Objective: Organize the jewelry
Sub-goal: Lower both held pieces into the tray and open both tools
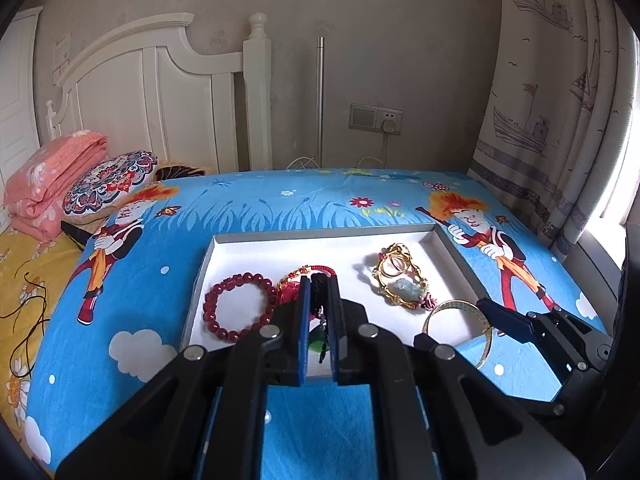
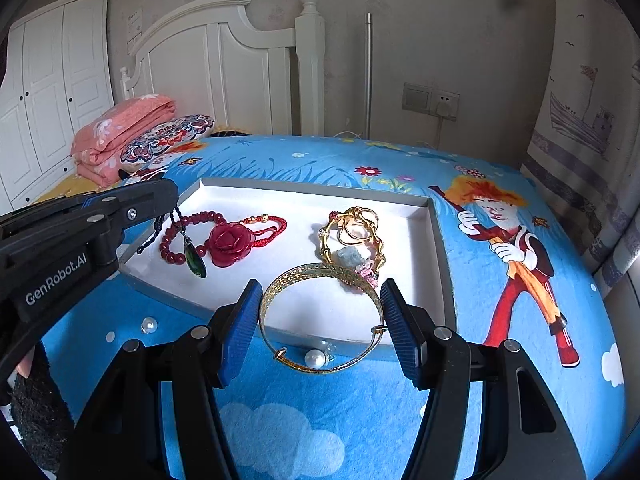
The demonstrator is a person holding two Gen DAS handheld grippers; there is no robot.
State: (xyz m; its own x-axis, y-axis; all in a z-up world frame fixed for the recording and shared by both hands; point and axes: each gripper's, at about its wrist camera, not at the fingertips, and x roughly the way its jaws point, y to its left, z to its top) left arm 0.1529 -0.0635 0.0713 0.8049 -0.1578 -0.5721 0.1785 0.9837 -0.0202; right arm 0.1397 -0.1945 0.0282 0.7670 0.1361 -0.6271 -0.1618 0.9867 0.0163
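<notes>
Blue cartoon-print bedspread (image 2: pixel 328 420) covers the bed, and a shallow white-lined tray (image 2: pixel 434 248) with grey walls lies flat on it. At the far left, folded pink bedding (image 1: pixel 52 176) and a patterned pillow (image 1: pixel 108 182) sit by the white headboard (image 1: pixel 168 92), well apart from the tray.

Over the tray's left end, the left gripper (image 2: pixel 170 196) has its jaws closed on a black cord (image 2: pixel 175 216); a dark green pendant (image 2: pixel 195 260) hangs from the cord above a dark red bead bracelet (image 1: pixel 236 306) lying on the lining. Just right of the beads lies a red rose ornament (image 2: pixel 229 242), touching a red cord bracelet (image 2: pixel 272 228). Open white lining separates these from a gold bamboo-link bangle (image 2: pixel 352 236), which lies in the tray's right half with a pale stone (image 2: pixel 352 256) and pink threads (image 2: pixel 370 274).

A gold bangle (image 2: pixel 320 316) straddles the tray's near wall, partly over the lining and partly over the bedspread. The right gripper (image 2: pixel 320 328) has its jaws open on either side of it; whether the blue pads touch it, I cannot tell. A pearl (image 2: pixel 314 358) rests on the bedspread inside the bangle's near arc, and another pearl (image 2: pixel 150 325) lies left of it, just outside the tray's near edge. Right of the tray, bedspread runs clear to the curtain (image 1: pixel 560 100).
</notes>
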